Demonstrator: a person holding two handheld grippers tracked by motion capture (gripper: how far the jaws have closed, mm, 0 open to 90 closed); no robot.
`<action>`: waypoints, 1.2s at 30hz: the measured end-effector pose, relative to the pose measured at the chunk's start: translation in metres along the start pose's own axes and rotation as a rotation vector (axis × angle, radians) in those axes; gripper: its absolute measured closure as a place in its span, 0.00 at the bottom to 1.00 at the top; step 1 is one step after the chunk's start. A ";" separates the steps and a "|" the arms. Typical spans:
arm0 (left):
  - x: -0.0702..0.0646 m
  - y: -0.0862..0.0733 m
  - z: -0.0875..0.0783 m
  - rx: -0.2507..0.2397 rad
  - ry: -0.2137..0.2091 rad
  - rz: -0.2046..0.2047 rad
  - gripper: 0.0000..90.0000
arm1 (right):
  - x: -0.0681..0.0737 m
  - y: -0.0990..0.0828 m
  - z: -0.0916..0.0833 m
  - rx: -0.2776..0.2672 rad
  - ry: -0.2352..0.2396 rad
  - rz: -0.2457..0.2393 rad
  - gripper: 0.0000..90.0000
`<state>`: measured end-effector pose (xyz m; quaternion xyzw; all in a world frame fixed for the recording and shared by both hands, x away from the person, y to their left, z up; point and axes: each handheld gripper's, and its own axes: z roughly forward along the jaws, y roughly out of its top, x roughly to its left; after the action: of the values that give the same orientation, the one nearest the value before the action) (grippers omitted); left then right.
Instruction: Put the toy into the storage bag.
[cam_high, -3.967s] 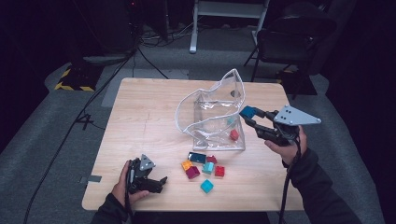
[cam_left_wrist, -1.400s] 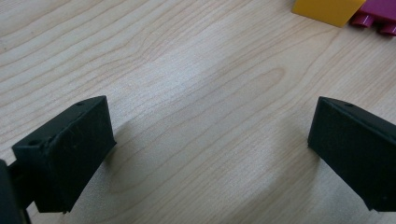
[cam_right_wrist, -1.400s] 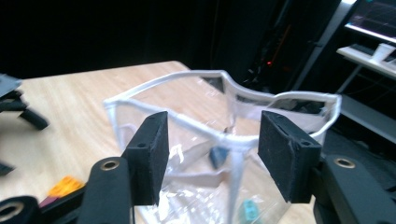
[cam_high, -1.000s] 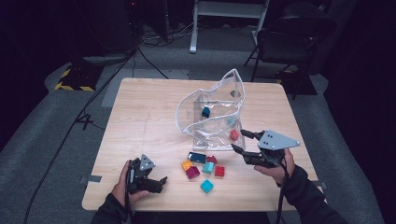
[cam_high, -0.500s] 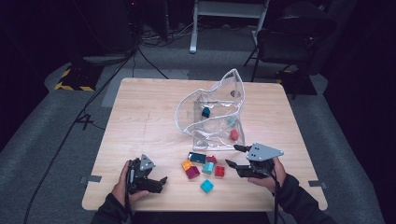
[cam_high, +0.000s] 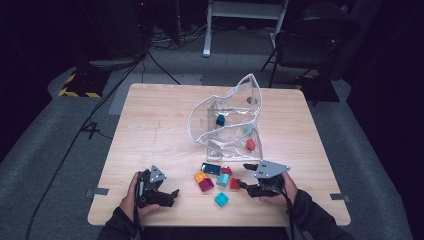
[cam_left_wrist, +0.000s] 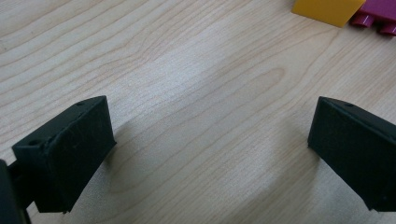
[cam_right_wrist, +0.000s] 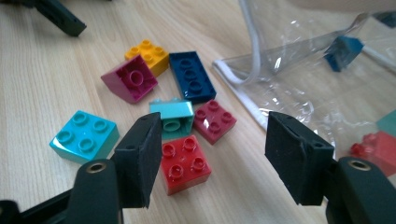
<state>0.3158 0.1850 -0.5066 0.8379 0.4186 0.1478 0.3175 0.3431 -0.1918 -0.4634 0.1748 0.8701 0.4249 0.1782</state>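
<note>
Right gripper (cam_right_wrist: 210, 158), jaws just opening, straddles the red brick (cam_right_wrist: 185, 163) untouched: light, rigid, slick plastic, best pinched across flat sides.

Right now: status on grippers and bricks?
Right gripper open, jaws just widening, low over red brick. Left gripper open on bare table. Neighbour bricks crowd the red one.

black chair (cam_high: 314, 42) behind wooden table (cam_high: 150, 120)
</note>
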 end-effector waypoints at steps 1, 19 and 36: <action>0.000 0.000 0.000 -0.001 0.000 0.000 0.01 | 0.001 -0.002 0.003 0.006 0.008 0.003 0.41; 0.000 0.000 0.000 -0.002 0.002 0.002 0.01 | 0.000 -0.019 0.027 0.049 0.060 0.066 0.41; 0.000 0.000 0.000 -0.001 0.002 0.004 0.01 | 0.007 -0.024 0.036 0.082 0.057 0.054 0.45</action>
<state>0.3159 0.1851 -0.5066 0.8384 0.4173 0.1496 0.3172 0.3504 -0.1778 -0.5043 0.1931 0.8865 0.3984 0.1347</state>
